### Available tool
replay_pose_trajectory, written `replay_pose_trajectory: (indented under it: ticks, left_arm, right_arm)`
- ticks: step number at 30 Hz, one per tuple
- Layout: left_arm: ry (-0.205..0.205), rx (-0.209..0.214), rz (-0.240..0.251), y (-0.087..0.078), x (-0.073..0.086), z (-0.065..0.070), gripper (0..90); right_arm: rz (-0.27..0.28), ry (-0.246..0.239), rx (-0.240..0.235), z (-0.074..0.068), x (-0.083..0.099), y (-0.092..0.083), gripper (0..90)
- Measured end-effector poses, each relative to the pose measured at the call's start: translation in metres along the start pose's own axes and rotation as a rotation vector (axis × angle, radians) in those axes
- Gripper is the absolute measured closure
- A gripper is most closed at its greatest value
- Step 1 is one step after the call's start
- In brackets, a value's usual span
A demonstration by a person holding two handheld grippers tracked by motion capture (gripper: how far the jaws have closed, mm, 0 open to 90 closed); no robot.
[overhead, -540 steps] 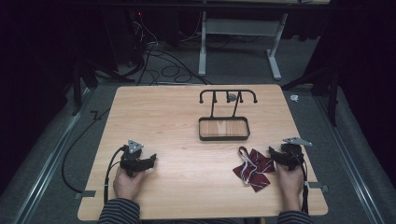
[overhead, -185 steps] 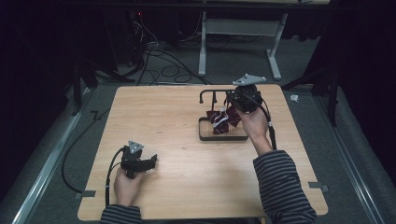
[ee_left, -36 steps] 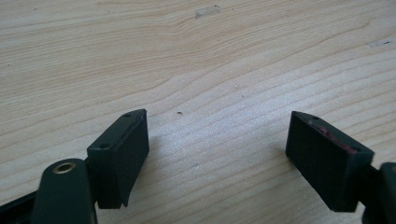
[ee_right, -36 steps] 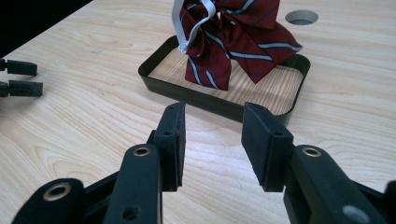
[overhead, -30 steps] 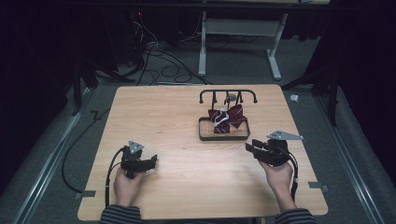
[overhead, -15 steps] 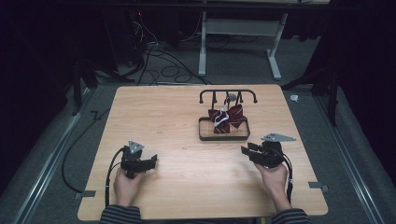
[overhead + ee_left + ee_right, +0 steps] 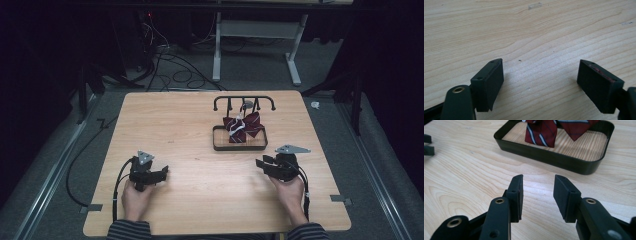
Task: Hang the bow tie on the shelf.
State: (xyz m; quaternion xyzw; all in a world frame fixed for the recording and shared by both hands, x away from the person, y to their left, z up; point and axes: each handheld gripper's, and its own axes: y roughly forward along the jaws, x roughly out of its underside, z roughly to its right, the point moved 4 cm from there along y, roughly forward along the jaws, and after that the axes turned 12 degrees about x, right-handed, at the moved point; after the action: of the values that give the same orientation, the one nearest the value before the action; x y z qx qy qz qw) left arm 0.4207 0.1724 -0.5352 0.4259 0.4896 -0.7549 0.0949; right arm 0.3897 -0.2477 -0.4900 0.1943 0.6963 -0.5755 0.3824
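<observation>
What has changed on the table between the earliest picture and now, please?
The striped cloth went from the table's near right to the rack over the tray, where it hangs, let go. The right hand-held gripper carried it there and has come back to the near edge, jaws open and empty. The left hand-held gripper, rack and tray stayed put.

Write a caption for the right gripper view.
Open hand-held gripper hovers over the wooden table near a black tray with a striped tie.
</observation>
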Motion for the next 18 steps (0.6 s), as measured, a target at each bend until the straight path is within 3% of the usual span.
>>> replay_pose_trajectory:
  ticks: [18]
  left_arm:
    - [0.001,0.001,-0.002,0.000,0.000,0.000,21.8]
  right_arm:
    - [-0.035,-0.063,0.042,-0.010,0.006,0.021,61.2]
